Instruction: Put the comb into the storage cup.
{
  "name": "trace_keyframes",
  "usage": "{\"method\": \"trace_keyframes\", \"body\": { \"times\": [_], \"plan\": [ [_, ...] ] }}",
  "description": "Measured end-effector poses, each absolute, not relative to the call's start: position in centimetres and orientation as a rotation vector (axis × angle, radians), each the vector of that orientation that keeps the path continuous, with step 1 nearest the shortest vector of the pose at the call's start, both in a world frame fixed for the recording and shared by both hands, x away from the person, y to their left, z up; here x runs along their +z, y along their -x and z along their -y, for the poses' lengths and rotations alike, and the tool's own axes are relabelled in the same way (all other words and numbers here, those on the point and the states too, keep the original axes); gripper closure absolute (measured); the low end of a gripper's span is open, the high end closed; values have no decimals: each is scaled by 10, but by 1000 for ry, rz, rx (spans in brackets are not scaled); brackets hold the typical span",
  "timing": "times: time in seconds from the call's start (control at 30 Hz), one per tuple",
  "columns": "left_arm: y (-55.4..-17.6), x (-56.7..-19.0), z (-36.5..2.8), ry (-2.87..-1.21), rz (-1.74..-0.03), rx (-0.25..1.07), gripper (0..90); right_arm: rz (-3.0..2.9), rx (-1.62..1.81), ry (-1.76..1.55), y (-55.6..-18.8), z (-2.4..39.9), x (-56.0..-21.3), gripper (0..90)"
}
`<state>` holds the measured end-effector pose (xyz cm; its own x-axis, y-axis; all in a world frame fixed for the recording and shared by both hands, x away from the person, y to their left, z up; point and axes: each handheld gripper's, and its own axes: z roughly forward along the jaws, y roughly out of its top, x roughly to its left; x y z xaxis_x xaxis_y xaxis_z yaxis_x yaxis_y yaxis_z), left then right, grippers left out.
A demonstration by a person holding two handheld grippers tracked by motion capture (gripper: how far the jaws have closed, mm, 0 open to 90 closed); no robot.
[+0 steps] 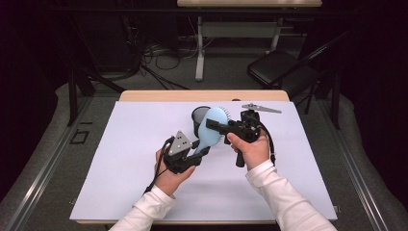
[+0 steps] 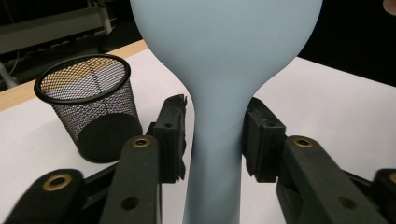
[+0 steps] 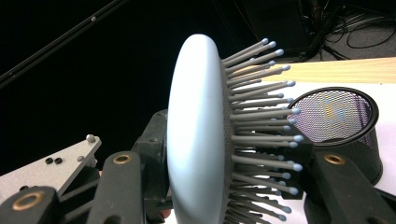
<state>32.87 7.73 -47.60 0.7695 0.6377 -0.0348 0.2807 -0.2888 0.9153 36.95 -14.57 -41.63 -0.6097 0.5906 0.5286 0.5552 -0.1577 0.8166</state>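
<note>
Work surface: white sheet (image 1: 144,183) on a table; mesh cup (image 2: 91,109) upright, empty. Hairbrush (image 1: 211,129) held aloft beside cup; right gripper (image 1: 211,126) clamped across its head; left gripper (image 1: 202,150) slack about the handle, pads apart. Handover apparently done; insertion into cup remains.

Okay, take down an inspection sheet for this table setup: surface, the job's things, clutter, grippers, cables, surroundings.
Surface: white sheet over a wooden table.
Job's things: pale blue hairbrush held above the sheet; black mesh cup upright behind it.
Clutter: nothing seen.
Grippers: right gripper clamped across the brush head and bristles; left gripper around the handle, small gaps at the pads.
Cables: one trails from each gripper; more lie on the floor.
Surroundings: folding chair, second table, dark room.
</note>
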Motion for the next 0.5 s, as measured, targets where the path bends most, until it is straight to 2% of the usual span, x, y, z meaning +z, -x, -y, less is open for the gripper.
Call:
{"method": "trace_keyframes", "body": {
  "times": [0.5],
  "plan": [
    [-330, -473, -84, -1832, -713, 403, 367, -1997, 1925, -1390, -373, 151, -416, 485]
  ]
}}
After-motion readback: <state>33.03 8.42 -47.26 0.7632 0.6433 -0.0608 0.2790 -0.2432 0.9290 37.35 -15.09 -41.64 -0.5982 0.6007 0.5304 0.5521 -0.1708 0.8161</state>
